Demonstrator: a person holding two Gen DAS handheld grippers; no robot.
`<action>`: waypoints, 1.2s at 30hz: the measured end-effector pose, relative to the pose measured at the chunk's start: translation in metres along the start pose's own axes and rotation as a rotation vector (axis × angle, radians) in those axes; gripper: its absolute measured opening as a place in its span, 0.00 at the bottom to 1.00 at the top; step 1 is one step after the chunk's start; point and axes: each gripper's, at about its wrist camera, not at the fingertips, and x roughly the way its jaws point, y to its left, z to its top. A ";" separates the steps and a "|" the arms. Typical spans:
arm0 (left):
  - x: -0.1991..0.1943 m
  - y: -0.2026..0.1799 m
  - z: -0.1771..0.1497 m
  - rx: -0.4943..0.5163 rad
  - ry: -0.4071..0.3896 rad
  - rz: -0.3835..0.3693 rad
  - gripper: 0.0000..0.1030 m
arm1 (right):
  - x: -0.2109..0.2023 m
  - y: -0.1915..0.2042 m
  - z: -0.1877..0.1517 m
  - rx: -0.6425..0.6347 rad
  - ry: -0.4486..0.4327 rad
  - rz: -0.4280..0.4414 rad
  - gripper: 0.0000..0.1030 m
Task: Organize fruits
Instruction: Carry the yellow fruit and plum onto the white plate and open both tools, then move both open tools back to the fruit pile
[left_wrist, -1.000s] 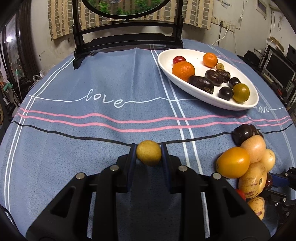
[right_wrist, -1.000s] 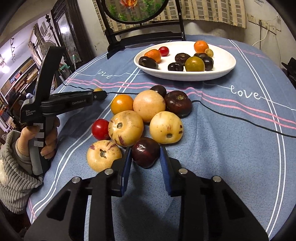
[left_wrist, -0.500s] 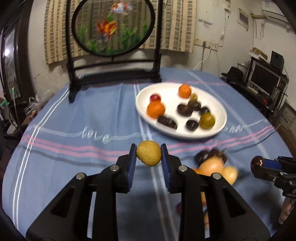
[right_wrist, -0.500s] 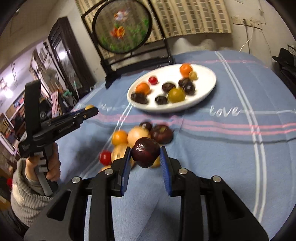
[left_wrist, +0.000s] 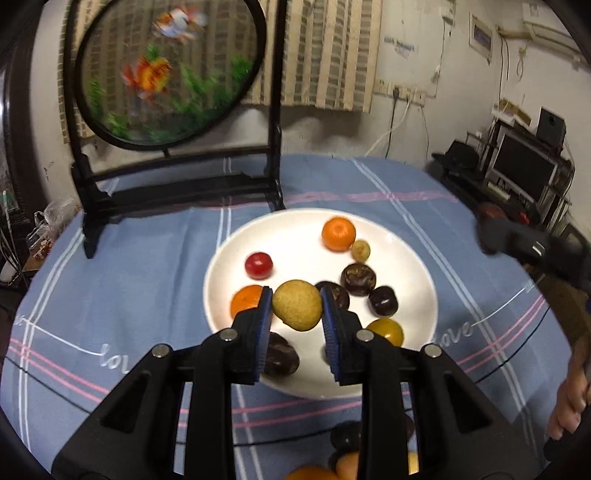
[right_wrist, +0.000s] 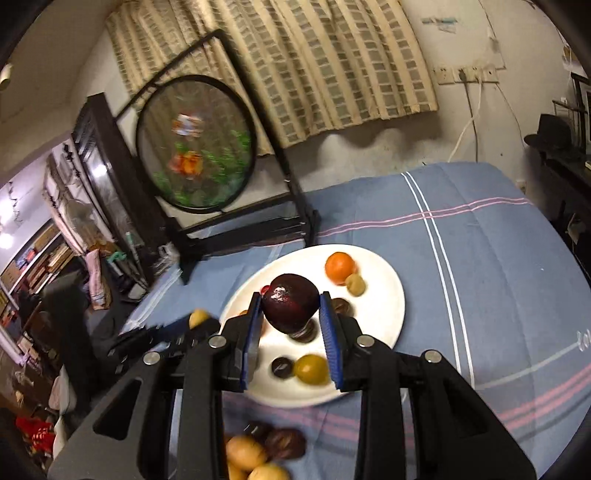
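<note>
The left gripper (left_wrist: 296, 306) is clamped on a small, round, dull-yellow fruit with a rough skin (left_wrist: 297, 305), both blue pads pressed against its sides so the fruit sits at the very tips of the fingers, lifted clear of everything below. Straight beyond and beneath those fingertips lies the white oval ceramic plate (left_wrist: 413, 269) on the blue striped tablecloth (left_wrist: 147, 266). Just outside the left finger sits an orange mandarin (left_wrist: 246, 300), farther ahead of it a small red tomato (left_wrist: 259, 264), and ahead of the right finger a cluster of dark purple wrinkled fruits (left_wrist: 358, 279), with a second mandarin (left_wrist: 338, 233) and a tiny tan fruit (left_wrist: 360, 250) toward the far rim. A greenish-yellow round fruit (left_wrist: 385, 330) lies just outside the right finger. The right gripper (right_wrist: 290, 310) is closed tight on a dark maroon, glossy round fruit (right_wrist: 290, 305), held between its blue pads above the same plate (right_wrist: 388, 306). Below that gripper, near its base, a few unsorted yellow and dark fruits (right_wrist: 258, 452) remain on the cloth. Off the left finger's side in the right wrist view, the other gripper with its yellow fruit (right_wrist: 198, 316) shows, blurred.
</note>
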 end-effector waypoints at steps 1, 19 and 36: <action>0.007 -0.001 -0.001 0.006 0.011 -0.004 0.26 | 0.015 -0.006 0.002 -0.005 0.028 -0.012 0.30; 0.062 -0.002 -0.020 0.065 0.129 0.021 0.26 | 0.102 -0.039 -0.007 -0.055 0.184 -0.143 0.30; 0.035 0.007 -0.010 0.030 0.067 0.055 0.76 | 0.070 -0.028 0.009 -0.055 0.082 -0.157 0.67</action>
